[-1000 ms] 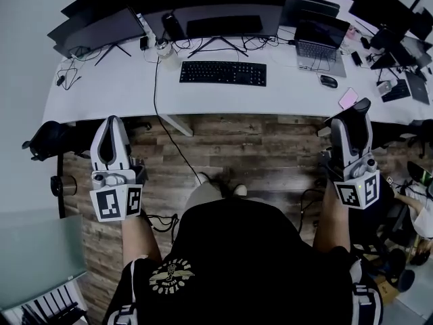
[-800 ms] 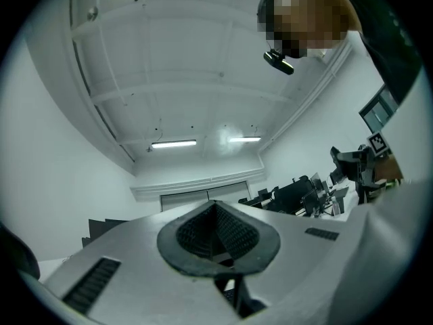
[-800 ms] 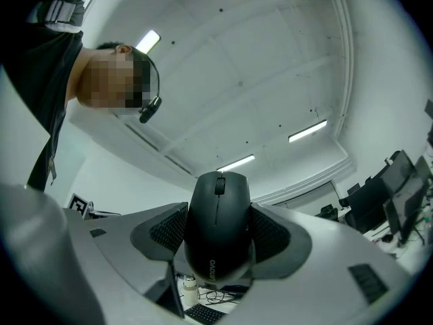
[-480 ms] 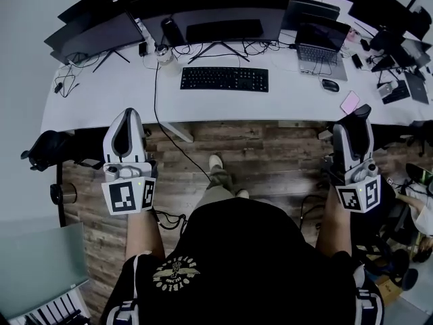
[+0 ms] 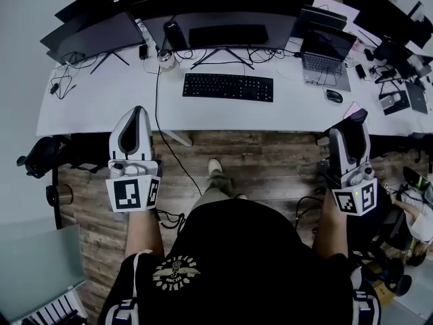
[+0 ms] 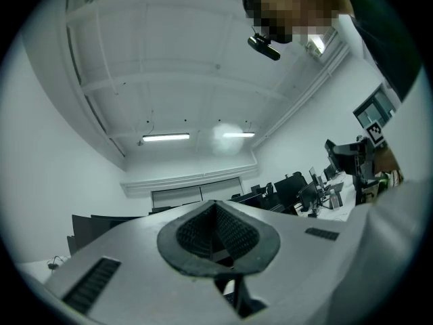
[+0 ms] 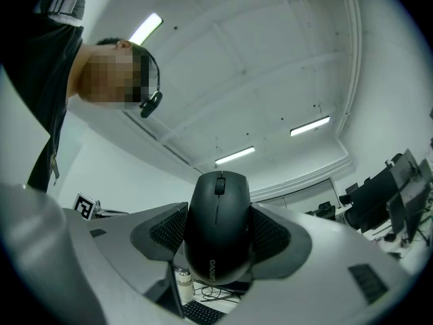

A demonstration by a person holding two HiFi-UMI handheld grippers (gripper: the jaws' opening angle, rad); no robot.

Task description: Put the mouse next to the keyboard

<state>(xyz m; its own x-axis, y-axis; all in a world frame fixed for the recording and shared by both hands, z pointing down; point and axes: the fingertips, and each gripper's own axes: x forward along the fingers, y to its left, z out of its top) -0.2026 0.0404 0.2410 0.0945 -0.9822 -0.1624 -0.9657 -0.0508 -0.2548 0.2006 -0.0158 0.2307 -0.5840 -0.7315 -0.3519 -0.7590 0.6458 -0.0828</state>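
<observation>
A black mouse (image 7: 218, 229) is clamped between the ribbed pads of my right gripper (image 5: 354, 122), which is raised in front of the desk's right part, short of its front edge. The black keyboard (image 5: 228, 87) lies on the white desk (image 5: 101, 103) below the middle monitor; a corner of the keyboard (image 7: 203, 311) shows under the held mouse. My left gripper (image 5: 137, 117) is held up before the desk's left part. In the left gripper view its pads (image 6: 233, 232) meet with nothing between them.
Several monitors (image 5: 216, 19) line the back of the desk. A laptop (image 5: 325, 53) and a second mouse (image 5: 333, 95) sit at the right. A jar (image 5: 164, 58) stands left of the keyboard, and a cable (image 5: 169, 137) hangs off the front edge to the wooden floor.
Both grippers have come a little closer to the desk, the left one most, up and to the right. The right gripper still holds the mouse.
</observation>
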